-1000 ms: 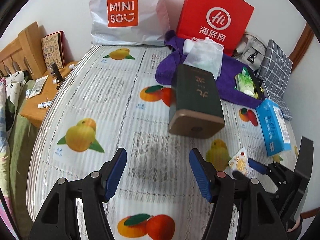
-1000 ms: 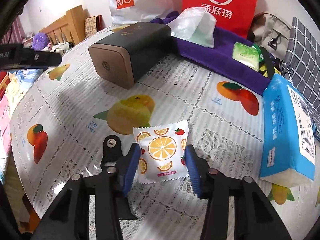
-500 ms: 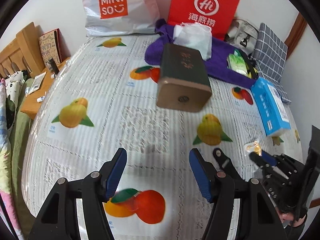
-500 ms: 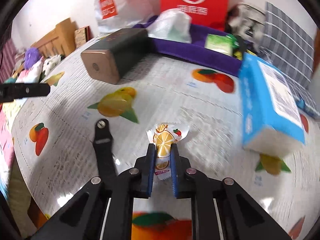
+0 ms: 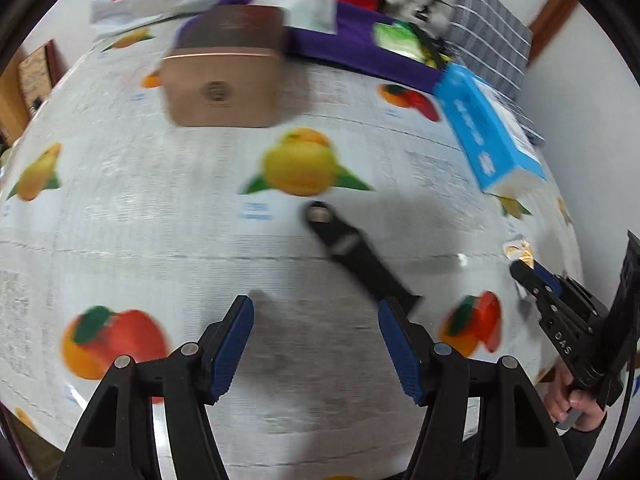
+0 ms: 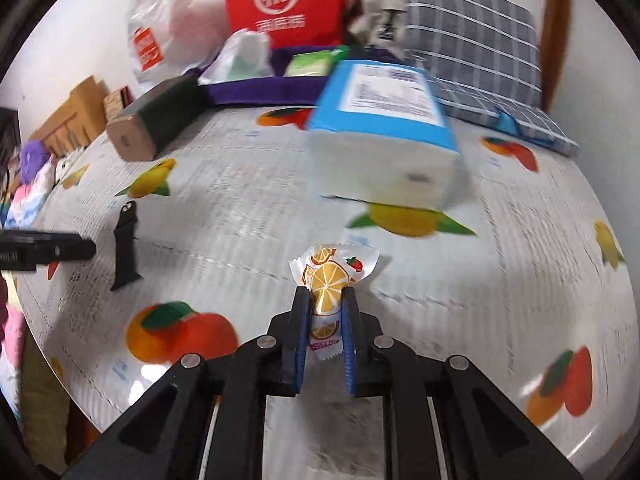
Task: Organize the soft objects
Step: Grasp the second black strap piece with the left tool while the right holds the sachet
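Because the little orange-printed packet [image 6: 326, 288] is thin and limp, the right tongs [image 6: 325, 300] pinch it on edge, nearly closed on its middle, with the crimped top fanning out above the blue pads [image 6: 301, 320]; held that way it hangs clear of the fruit-patterned bench [image 6: 248, 200], which should let it be carried without dragging on the cloth. The left tongs [image 5: 316, 320] stand roughly half open with nothing between them, hovering over a bare patch of the bench, probably kept ready for the next soft thing. A black strap [image 5: 352, 256] lies flat just ahead of them. The blue tissue pack [image 6: 380, 128] sits on the bench beyond the packet, and the brown-ended box [image 5: 222, 76] lies on its side near the purple cloth [image 5: 360, 44] at the back, where other soft packs seem gathered.
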